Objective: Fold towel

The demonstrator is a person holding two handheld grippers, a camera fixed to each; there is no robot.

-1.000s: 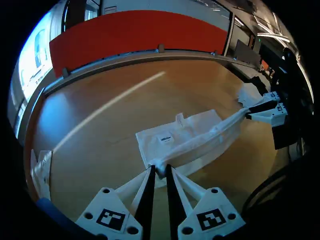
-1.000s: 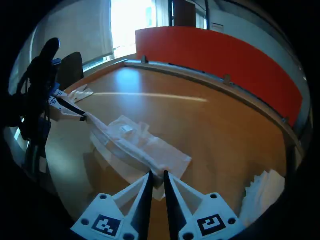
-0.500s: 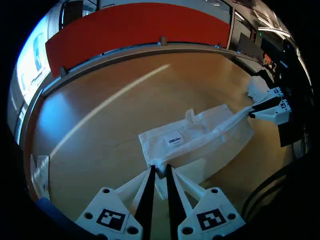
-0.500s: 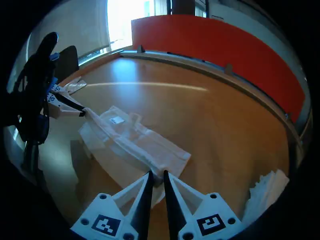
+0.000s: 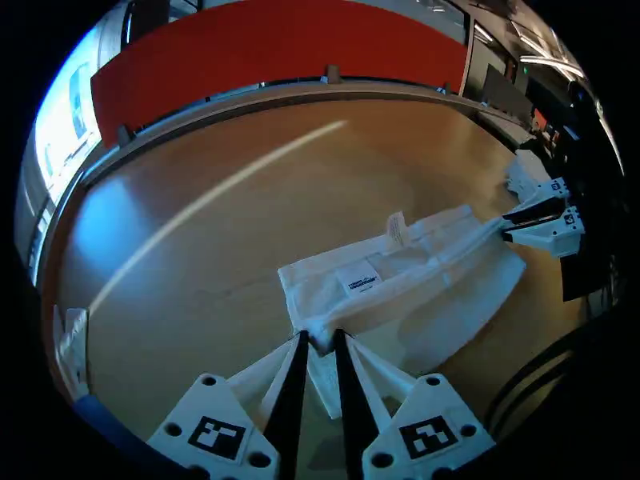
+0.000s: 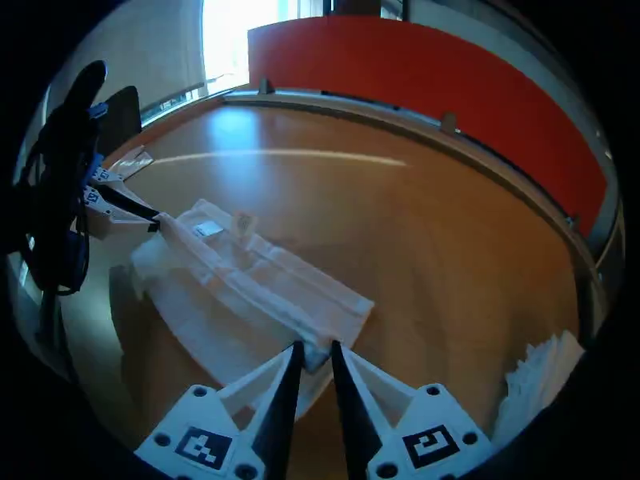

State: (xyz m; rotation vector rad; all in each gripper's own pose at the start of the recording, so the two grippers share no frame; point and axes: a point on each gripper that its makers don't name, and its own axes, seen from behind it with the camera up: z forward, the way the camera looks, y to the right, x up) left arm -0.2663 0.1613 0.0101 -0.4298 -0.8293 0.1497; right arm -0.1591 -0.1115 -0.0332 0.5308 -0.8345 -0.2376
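The white cloth towel (image 5: 400, 276) lies partly flat on the brown wooden desk (image 5: 240, 200), with one long edge lifted and stretched between the two grippers. The left gripper (image 5: 320, 340) has its fingers drawn nearly together, pinching one corner of that edge. The right gripper (image 6: 312, 352) is likewise closed to a narrow gap on the opposite corner. A red panel (image 5: 272, 48) stands along the desk's far rim, and a pile of white cloths (image 6: 536, 376) sits near the right gripper.
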